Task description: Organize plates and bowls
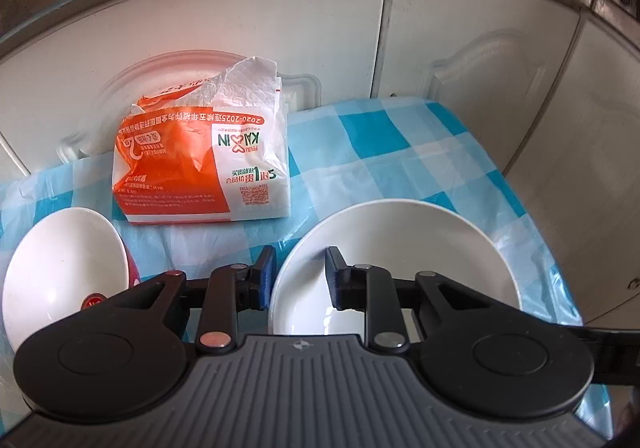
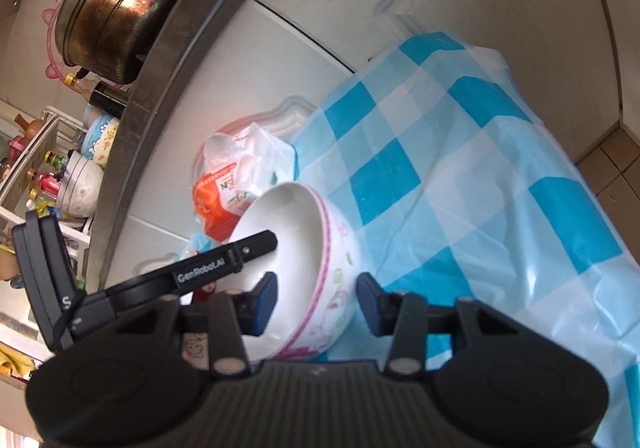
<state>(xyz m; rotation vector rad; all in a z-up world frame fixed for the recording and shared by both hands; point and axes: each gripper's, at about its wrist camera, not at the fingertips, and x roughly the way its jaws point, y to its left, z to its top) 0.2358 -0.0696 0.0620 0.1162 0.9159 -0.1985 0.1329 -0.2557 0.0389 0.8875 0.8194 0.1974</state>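
Note:
In the left wrist view a plain white bowl sits on the blue checked tablecloth. My left gripper is open, its fingers astride the bowl's near-left rim: one inside, one outside. A second white bowl with a pink outside stands to the left. In the right wrist view my right gripper is open around the rim of the pink-patterned bowl, which is tilted. The other gripper's black finger reaches over that bowl.
An orange and white tissue pack lies on the cloth against white cabinet doors. A steel counter edge runs above, with a dark pot and a rack of bottles and bowls.

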